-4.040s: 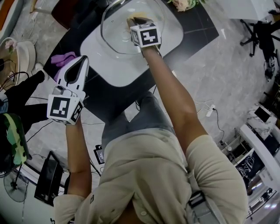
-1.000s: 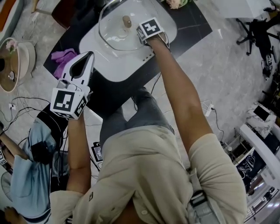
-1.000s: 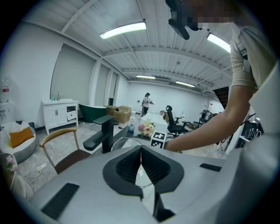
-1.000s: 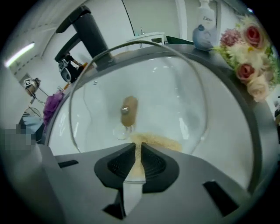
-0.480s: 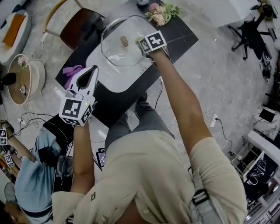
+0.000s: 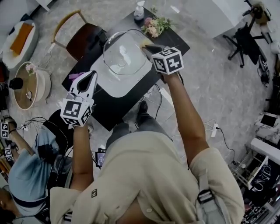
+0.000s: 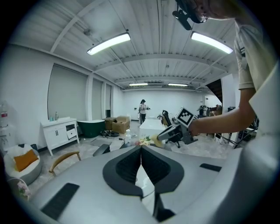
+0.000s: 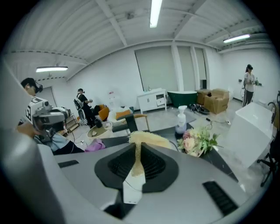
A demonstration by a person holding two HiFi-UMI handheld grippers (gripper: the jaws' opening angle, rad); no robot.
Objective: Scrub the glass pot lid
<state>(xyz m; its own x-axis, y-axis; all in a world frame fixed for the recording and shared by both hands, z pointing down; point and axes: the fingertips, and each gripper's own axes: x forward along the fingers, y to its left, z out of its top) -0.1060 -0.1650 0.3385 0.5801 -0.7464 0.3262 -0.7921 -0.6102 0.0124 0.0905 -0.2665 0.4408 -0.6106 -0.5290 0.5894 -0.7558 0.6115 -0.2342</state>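
Count on the one table (image 6: 109, 109): one lid (image 6: 124, 54), one mat (image 6: 114, 85), one cloth (image 6: 75, 76), one bouquet (image 6: 154, 27), one bottle (image 6: 139, 9). One chair (image 6: 85, 39) beside it. I hold two grippers, left gripper (image 6: 92, 73) and right gripper (image 6: 148, 46), and one scrubber (image 8: 146, 139) in all.

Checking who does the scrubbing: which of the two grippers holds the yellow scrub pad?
The right gripper: its jaws are clamped on the yellow scrub pad. The left gripper is shut with nothing between its jaws.
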